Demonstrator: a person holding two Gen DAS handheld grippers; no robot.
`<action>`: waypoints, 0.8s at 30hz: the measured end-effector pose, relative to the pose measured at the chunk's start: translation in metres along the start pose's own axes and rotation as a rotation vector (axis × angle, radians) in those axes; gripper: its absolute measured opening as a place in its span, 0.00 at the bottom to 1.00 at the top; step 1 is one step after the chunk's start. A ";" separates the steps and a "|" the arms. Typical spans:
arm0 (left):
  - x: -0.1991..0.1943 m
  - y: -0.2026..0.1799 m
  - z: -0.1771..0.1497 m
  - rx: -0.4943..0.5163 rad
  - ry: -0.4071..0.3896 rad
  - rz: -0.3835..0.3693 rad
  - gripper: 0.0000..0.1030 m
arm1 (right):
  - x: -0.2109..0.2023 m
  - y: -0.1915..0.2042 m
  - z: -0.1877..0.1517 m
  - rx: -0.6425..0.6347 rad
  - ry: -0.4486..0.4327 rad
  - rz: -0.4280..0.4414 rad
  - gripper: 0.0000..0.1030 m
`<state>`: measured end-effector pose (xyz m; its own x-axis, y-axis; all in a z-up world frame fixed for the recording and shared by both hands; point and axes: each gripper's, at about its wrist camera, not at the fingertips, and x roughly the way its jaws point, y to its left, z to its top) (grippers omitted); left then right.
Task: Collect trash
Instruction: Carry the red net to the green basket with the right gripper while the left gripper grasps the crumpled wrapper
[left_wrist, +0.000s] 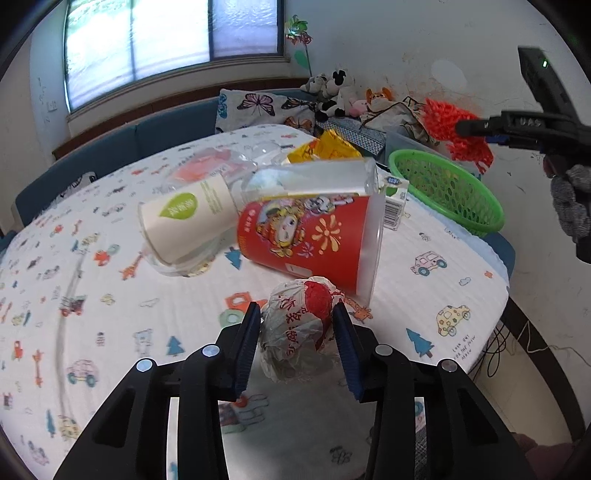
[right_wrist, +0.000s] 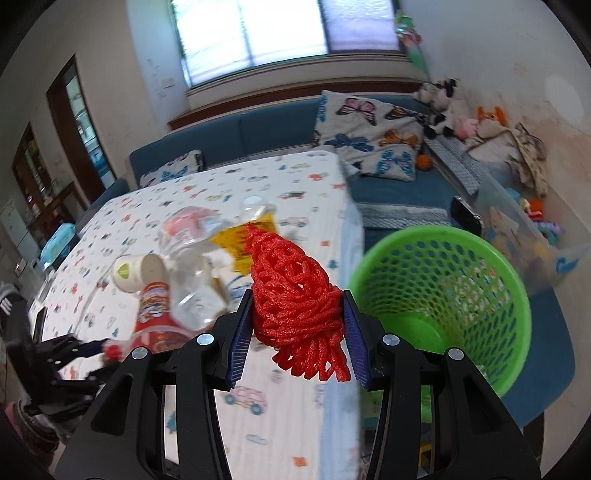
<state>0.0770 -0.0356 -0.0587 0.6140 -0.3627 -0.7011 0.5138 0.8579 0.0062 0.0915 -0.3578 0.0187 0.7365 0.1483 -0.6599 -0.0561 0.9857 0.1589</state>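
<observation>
My left gripper (left_wrist: 295, 314) is shut on a crumpled white-and-red paper wrapper (left_wrist: 301, 328), just above the patterned tablecloth (left_wrist: 110, 314). My right gripper (right_wrist: 298, 301) is shut on a red foam net (right_wrist: 295, 295) and holds it above the table's right edge, left of the green mesh basket (right_wrist: 439, 306). The net (left_wrist: 458, 129) and basket (left_wrist: 447, 188) also show in the left wrist view. A red printed cup (left_wrist: 310, 240), a white paper cup (left_wrist: 184, 221), clear plastic bottles (left_wrist: 306, 177) and a yellow wrapper (left_wrist: 325, 147) lie in a pile on the table.
A small carton (left_wrist: 395, 203) lies by the basket. A blue sofa (right_wrist: 258, 133) with butterfly cushions (right_wrist: 373, 136) and plush toys (right_wrist: 443, 107) runs behind the table. A clear toy bin (right_wrist: 528, 229) stands beyond the basket. Cables (left_wrist: 517, 343) hang off the table's right side.
</observation>
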 end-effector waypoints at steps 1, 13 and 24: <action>-0.005 0.001 0.002 0.001 -0.005 0.004 0.38 | 0.000 -0.004 0.000 0.008 0.000 -0.004 0.45; -0.041 -0.026 0.079 0.019 -0.133 -0.067 0.37 | 0.017 -0.072 -0.005 0.095 0.014 -0.093 0.48; 0.016 -0.111 0.179 0.138 -0.147 -0.158 0.37 | 0.034 -0.121 -0.020 0.157 0.074 -0.149 0.57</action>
<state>0.1375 -0.2016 0.0572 0.5953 -0.5459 -0.5896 0.6810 0.7322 0.0095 0.1095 -0.4701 -0.0373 0.6771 0.0130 -0.7358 0.1595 0.9735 0.1639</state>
